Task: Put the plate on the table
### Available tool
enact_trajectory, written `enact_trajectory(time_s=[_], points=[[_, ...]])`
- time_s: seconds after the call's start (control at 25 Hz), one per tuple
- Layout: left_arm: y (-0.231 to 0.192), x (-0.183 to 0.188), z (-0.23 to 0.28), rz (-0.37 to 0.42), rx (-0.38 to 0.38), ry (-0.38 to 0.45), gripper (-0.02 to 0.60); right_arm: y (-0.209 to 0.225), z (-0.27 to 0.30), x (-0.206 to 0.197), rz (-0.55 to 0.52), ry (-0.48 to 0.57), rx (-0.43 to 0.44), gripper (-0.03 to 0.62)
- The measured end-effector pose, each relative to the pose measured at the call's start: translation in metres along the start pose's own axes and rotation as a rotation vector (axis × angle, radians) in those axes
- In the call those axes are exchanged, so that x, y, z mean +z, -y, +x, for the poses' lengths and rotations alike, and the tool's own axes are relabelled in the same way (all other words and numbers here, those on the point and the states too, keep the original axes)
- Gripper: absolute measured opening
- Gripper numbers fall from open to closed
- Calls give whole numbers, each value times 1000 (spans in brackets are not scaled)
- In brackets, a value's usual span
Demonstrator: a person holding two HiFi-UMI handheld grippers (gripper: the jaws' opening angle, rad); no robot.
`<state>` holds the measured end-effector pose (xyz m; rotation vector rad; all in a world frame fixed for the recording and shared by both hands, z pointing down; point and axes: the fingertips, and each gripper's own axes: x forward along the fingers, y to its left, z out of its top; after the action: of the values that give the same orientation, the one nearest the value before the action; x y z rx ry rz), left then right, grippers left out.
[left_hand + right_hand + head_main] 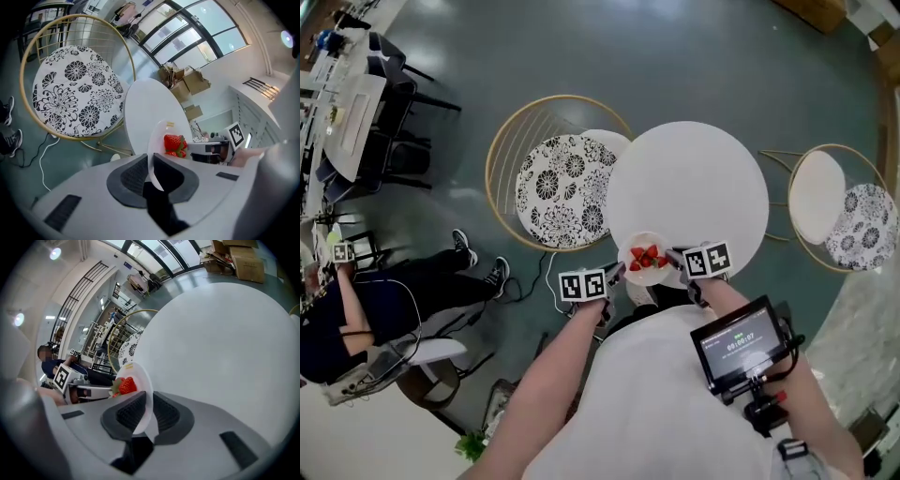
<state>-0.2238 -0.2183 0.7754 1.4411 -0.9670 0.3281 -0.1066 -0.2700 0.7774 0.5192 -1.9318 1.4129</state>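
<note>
A small white plate [646,263] with strawberries [645,257] on it hangs at the near edge of the round white table [689,192]. My left gripper [616,275] is shut on the plate's left rim and my right gripper [677,262] is shut on its right rim. In the left gripper view the plate [159,140] stands edge-on between the jaws, with the strawberries [175,144] behind it. The right gripper view shows the plate [138,385] pinched the same way, strawberries [125,386] to its left, above the table [220,343].
A gold wire chair with a black-and-white floral cushion [558,178] stands left of the table. A second chair [842,208] stands at the right. A seated person [366,309] is at the far left, with cables on the floor.
</note>
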Motion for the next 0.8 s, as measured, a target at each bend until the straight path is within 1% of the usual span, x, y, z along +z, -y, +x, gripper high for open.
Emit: enact_trajectory(time_s=[0.08, 0.2, 0.32, 0.56, 0.8], points=[[-6, 7, 9, 9, 28, -22, 18, 6, 6, 7, 7, -11, -8, 34], [-15, 21, 19, 51, 72, -64, 25, 13, 15, 18, 19, -22, -11, 33], [-21, 42, 27, 85, 97, -80, 26, 18, 21, 34, 24, -15, -12, 33], [-18, 84, 38, 67, 132, -43, 26, 32, 24, 74, 28, 58, -43, 34], [-21, 115, 47, 66, 140, -12, 26, 41, 29, 107, 0, 104, -55, 34]])
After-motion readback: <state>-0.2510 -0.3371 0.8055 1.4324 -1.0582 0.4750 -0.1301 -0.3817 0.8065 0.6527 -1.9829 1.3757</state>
